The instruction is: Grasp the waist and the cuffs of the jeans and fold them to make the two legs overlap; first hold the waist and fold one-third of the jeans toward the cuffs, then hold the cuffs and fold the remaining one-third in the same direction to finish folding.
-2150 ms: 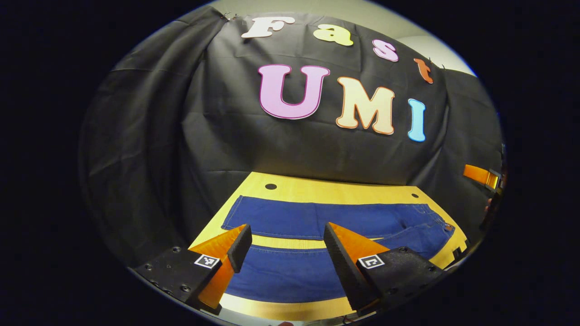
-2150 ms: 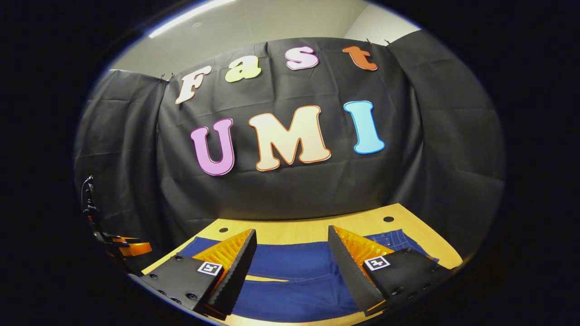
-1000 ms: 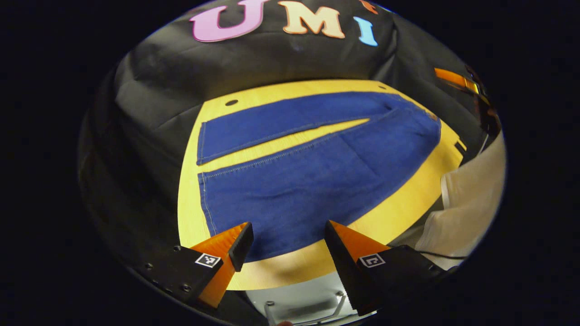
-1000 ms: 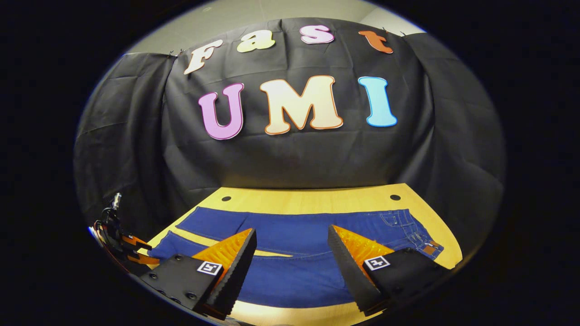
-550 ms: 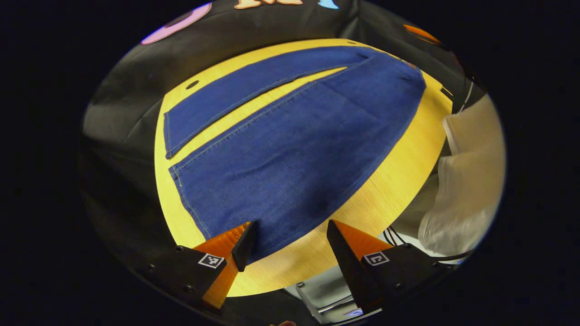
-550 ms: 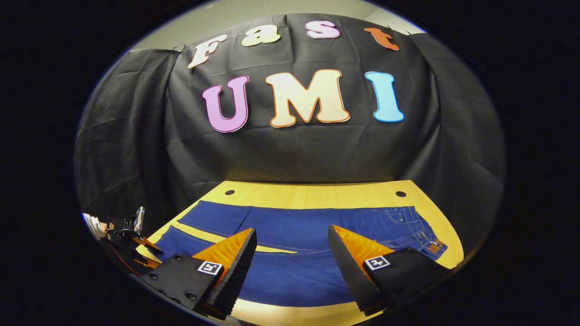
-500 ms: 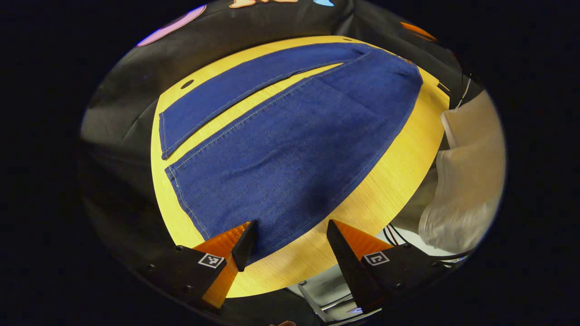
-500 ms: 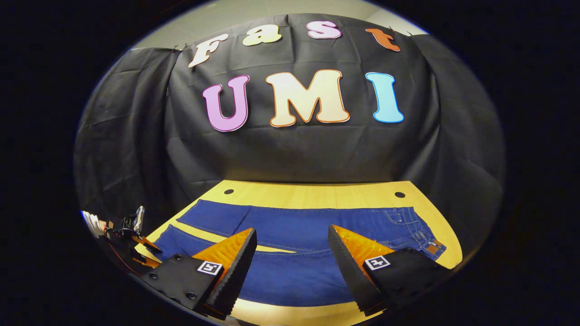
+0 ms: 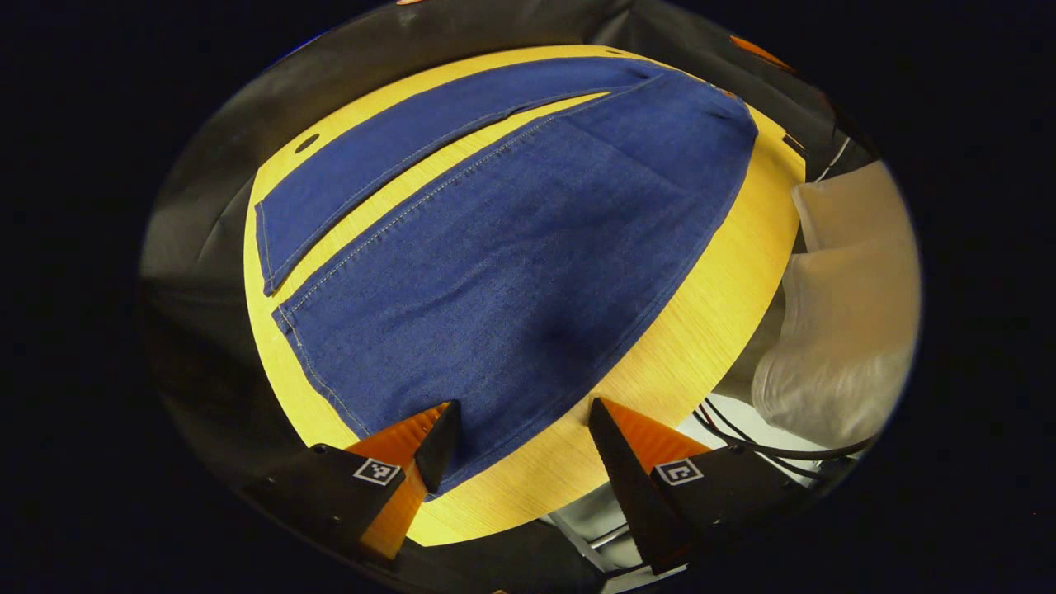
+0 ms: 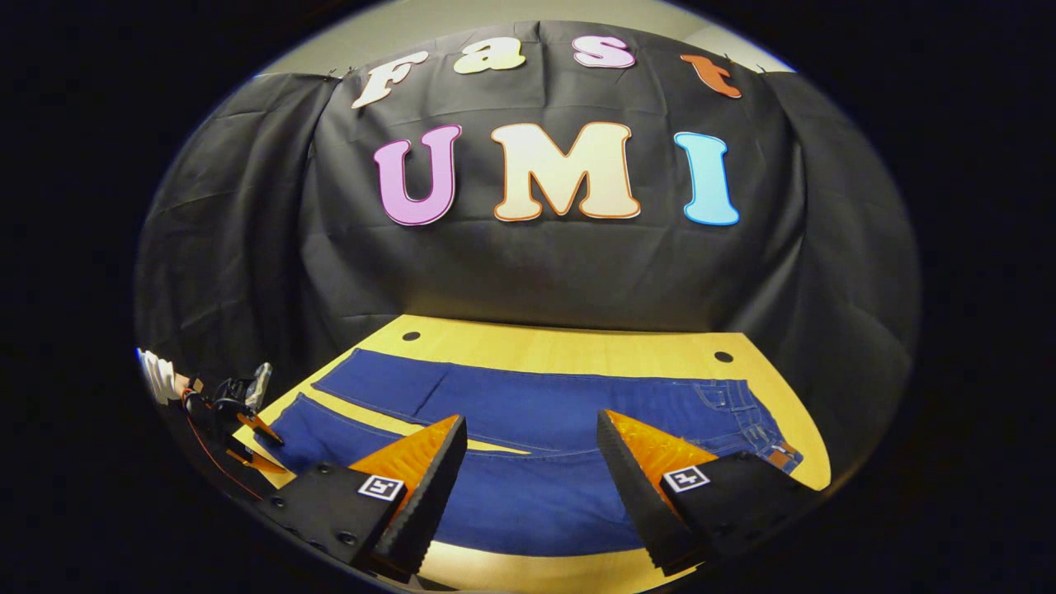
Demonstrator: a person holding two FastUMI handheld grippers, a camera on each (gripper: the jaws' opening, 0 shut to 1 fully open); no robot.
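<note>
Left claw (image 9: 516,429) hung with fingers apart, nothing between them, over the near-left corner of the jeans (image 9: 511,247) by the cuff of the near leg (image 9: 318,363). One finger sat above denim, the other above bare table (image 9: 709,289); whether either touched, we could not tell.

Right claw (image 10: 532,450) was also spread and empty, held above the middle of the near leg, with the waist (image 10: 763,437) off to its right.

Jeans lay flat on the table, legs side by side and not yet overlapped, a strip of table showing between them. Long axis ran across the table — cuffs toward the left claw's side, waist toward the right claw's side.

That was the relation we flagged for the next move: left claw nearer the cuffs, right claw nearer the waist but, by our read, short of it and needing to shift right. We judged the task barely begun — no fold made.

In the right gripper view the left claw (image 10: 247,417) showed at the cuff end with a hand (image 10: 161,375) behind it. A pale sleeve (image 9: 841,313) showed past the table edge.
</note>
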